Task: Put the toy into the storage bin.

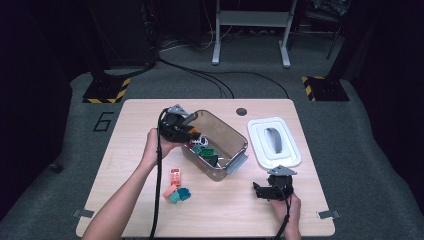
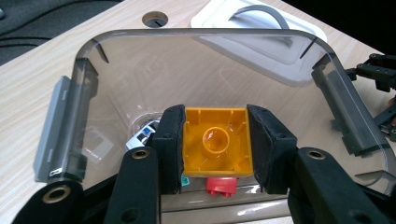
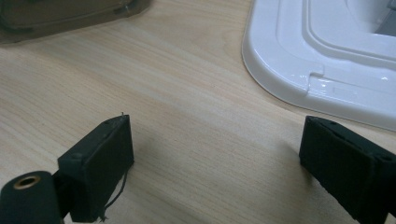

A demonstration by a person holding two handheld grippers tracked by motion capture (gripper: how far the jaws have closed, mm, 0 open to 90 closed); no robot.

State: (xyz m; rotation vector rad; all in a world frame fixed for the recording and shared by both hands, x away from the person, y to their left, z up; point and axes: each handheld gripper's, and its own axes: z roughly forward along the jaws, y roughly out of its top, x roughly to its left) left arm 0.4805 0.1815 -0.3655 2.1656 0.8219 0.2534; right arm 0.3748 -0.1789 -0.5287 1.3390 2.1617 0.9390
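While the left gripper holds the yellow brick over the open bin, its fingers are clenched on two opposite side walls of the brick, hollow underside facing the camera. The bin stands near the middle of the counter, closer to the far edge.

Handling: the brick appears to be rigid moulded plastic, light and not fragile. Its smooth walls may slip under a loose grip, so flat pad contact on two parallel faces, as now, is the suitable hold. Gripping across corners or on the studs would likely let it twist.

Surroundings: bricks already lie in the bin, among them a red brick just below the yellow one and a white piece further in. The bin's clear walls rise on all sides of the gripper, and the near rim is the likeliest obstruction when the hand withdraws. Loose bricks remain on the counter towards the near edge, left of the bin. A white lid lies right of the bin, towards the right edge.

The right gripper hovers low over bare counter near the front right corner, fingers released and wide apart, nothing between them, just beside the lid.
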